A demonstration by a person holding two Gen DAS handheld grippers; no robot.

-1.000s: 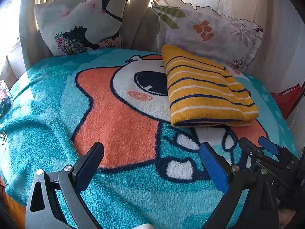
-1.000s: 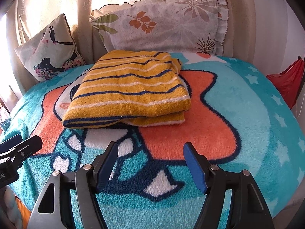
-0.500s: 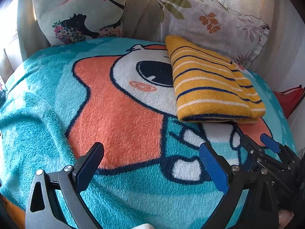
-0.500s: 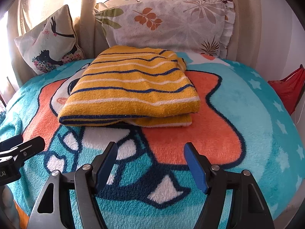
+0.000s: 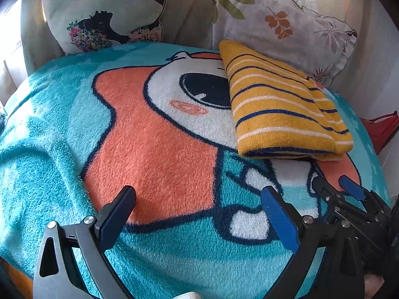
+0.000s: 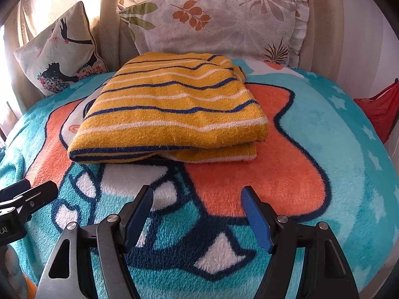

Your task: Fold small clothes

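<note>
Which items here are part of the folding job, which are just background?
Job:
- yellow striped garment, folded, lying on the blanket
- left hand-held gripper, open, empty
- right hand-held gripper, open, empty

Background:
- cartoon fleece blanket
- leaf-print pillow
- silhouette cushion
- red cloth at the right edge

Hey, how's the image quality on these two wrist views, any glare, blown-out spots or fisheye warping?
Left wrist view: sunlight blows out the far left edge; the blanket bulges from fisheye warp; the left tool is sharp. Right wrist view: the curtain glows overexposed at upper left, the striped garment is evenly lit and sharp, corners vignette black, and the right tool casts little shadow.
</note>
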